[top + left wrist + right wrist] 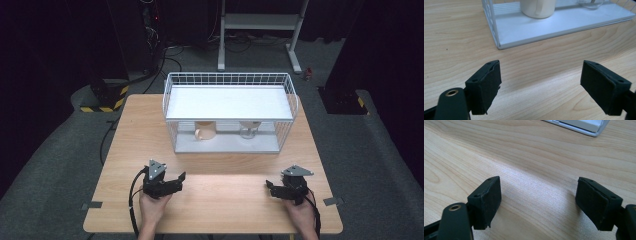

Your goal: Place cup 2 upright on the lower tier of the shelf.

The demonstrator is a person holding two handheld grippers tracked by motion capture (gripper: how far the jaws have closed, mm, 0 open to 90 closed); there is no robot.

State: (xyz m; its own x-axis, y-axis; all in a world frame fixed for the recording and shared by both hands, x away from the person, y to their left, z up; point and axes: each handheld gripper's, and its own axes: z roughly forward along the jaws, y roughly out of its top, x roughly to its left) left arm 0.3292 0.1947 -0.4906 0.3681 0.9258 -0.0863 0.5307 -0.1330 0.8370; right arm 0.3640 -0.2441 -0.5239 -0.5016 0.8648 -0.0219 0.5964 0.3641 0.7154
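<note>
On the table (215, 195), a wire rack (230, 112) stands behind 2 grippers; inside, a mug (205, 131) left of what looks like a glass (248, 130).

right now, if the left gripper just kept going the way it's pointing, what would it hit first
Probably the white wire rack: the left gripper, jaws open and empty, points over bare table at the rack's front corner. Past that edge, the cream mug on its lower shelf comes next. Depth is hard to judge.

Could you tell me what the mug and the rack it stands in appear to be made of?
The mug looks like glazed ceramic: cream, smooth, thick-walled, with a soft sheen. The rack seems to be white-coated metal wire, judging by its thin grid walls, with flat matte white shelves that could be painted metal or plastic.
</note>
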